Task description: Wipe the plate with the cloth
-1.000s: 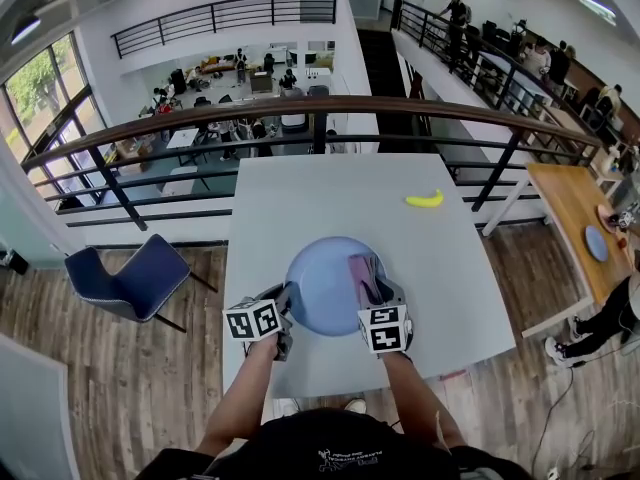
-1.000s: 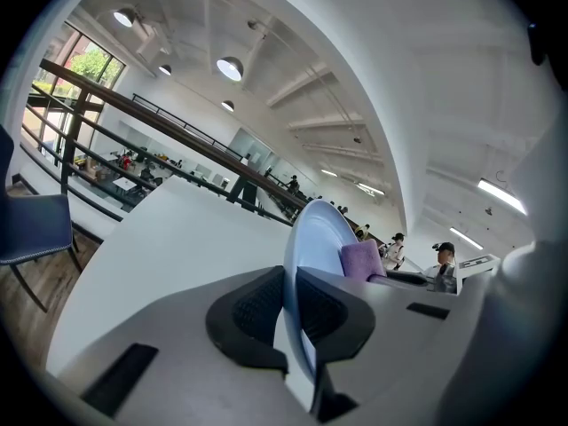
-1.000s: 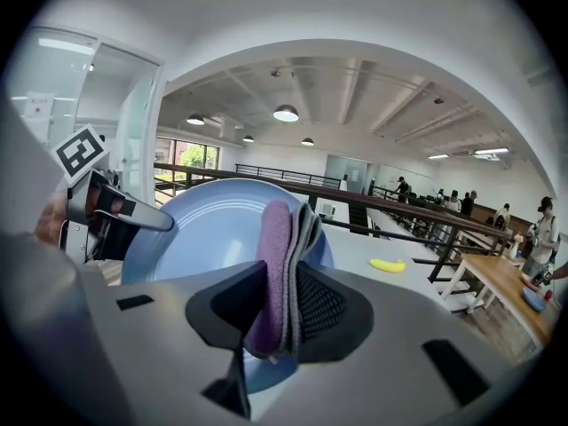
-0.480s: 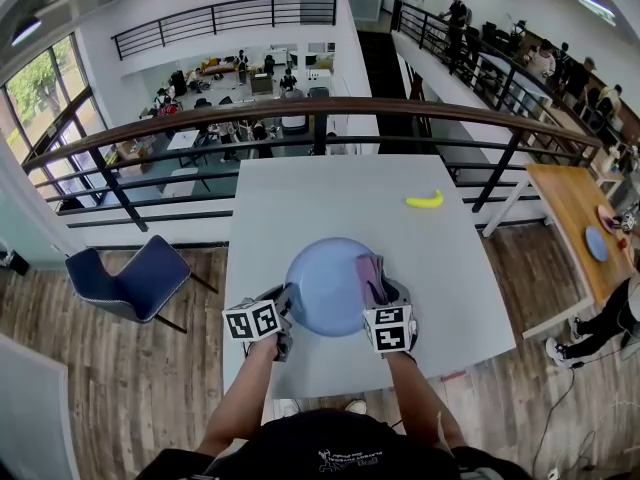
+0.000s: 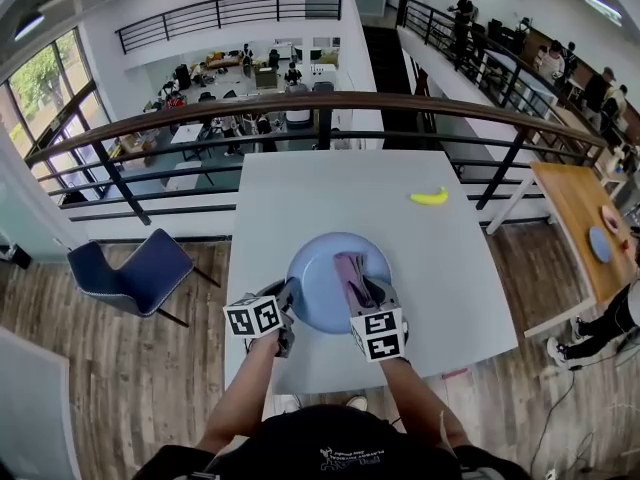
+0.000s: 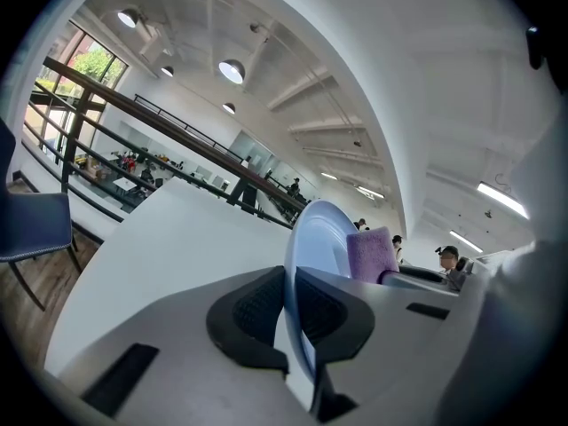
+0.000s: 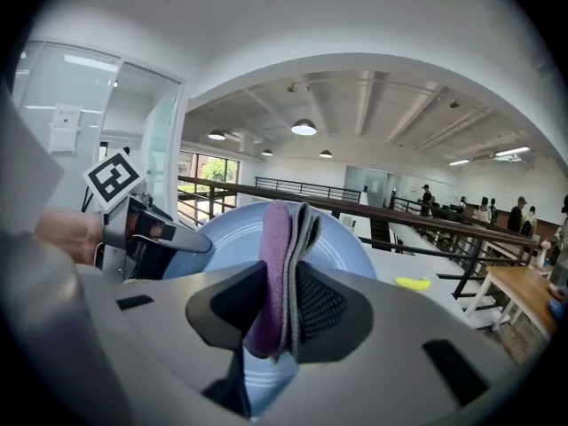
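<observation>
Now, forearms [image 5: 243, 400] stretched forward, left gripper [image 5: 288, 299] clamped on plate [image 5: 318, 266], right gripper [image 5: 363, 294] pinching cloth [image 5: 352, 274] over plate.

The plate [image 5: 315, 268] presented a smooth, faintly glossy pale-blue surface. The cloth [image 7: 275, 238] was soft, napped fabric, purple over grey. The right gripper [image 7: 282, 302] carried black, ribbed pads [image 7: 321, 307] set in matt grey plastic. The table [image 5: 300, 198] top was smooth, matt white. The floor [image 5: 120, 368] showed wood-grain planks.
</observation>
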Demonstrator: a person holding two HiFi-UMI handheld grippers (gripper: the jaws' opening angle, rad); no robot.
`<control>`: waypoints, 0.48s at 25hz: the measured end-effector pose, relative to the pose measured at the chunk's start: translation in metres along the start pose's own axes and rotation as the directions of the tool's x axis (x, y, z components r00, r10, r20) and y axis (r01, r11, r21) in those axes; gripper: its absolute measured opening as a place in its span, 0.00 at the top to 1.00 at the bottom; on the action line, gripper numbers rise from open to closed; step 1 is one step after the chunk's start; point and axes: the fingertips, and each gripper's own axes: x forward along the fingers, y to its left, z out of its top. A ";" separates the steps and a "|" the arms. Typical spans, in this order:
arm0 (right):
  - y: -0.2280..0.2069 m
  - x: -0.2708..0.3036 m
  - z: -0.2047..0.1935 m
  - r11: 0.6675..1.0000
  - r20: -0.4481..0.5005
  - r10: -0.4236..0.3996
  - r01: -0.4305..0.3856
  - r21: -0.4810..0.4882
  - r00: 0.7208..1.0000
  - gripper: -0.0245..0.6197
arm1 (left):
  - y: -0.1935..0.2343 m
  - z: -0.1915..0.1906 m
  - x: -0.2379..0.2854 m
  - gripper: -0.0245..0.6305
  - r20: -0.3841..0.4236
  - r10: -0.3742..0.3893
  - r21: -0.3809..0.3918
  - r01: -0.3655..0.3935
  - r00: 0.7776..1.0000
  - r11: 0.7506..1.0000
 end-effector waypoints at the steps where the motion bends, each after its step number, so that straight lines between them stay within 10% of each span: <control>1: 0.011 0.001 0.001 1.000 -0.003 0.025 -0.025 -0.003 1.000 0.80 | 0.000 0.000 0.001 0.92 -0.001 0.002 0.006 -0.002 1.000 1.000; 12: 0.093 0.015 -0.015 0.980 -0.066 0.193 -0.195 -0.033 0.979 0.80 | 0.004 -0.001 0.002 0.92 0.004 0.015 0.008 -0.015 1.000 1.000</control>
